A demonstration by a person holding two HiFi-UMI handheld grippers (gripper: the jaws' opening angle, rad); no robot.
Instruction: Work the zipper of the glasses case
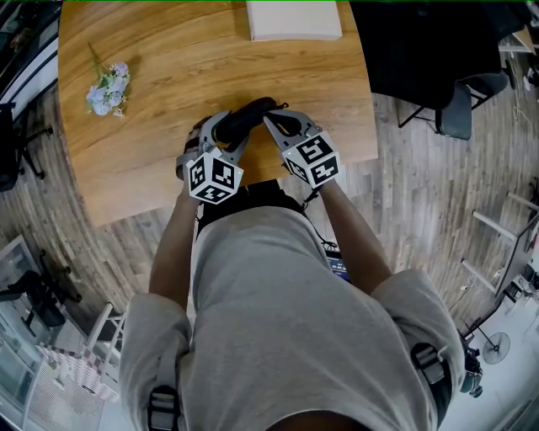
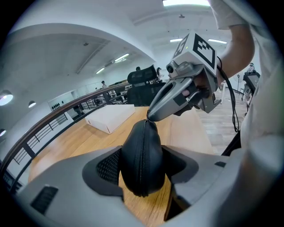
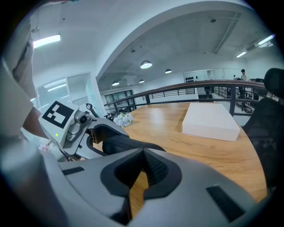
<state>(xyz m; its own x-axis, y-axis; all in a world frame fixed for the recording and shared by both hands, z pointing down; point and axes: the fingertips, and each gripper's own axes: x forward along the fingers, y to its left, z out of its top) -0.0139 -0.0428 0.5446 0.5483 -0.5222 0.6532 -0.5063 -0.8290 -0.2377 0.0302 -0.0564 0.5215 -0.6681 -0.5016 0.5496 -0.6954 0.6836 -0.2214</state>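
Note:
A black zippered glasses case (image 1: pixel 250 113) is held just above the near edge of the wooden table (image 1: pixel 168 67). My left gripper (image 1: pixel 227 130) grips it across its sides. In the left gripper view the case (image 2: pixel 142 153) fills the gap between the pads, zipper line facing the camera. My right gripper (image 1: pixel 269 117) is shut, its tips (image 2: pixel 150 116) pinched at the far end of the zipper where the pull sits; the pull itself is hidden. In the right gripper view the closed jaws (image 3: pixel 143 153) touch the case (image 3: pixel 126 143), with the left gripper (image 3: pixel 95 133) behind it.
A white flat box (image 1: pixel 293 18) lies at the table's far edge, also seen as the white box (image 2: pixel 111 117). A small bunch of pale flowers (image 1: pixel 108 88) lies at the left. A dark chair (image 1: pixel 459 101) stands on the wooden floor to the right.

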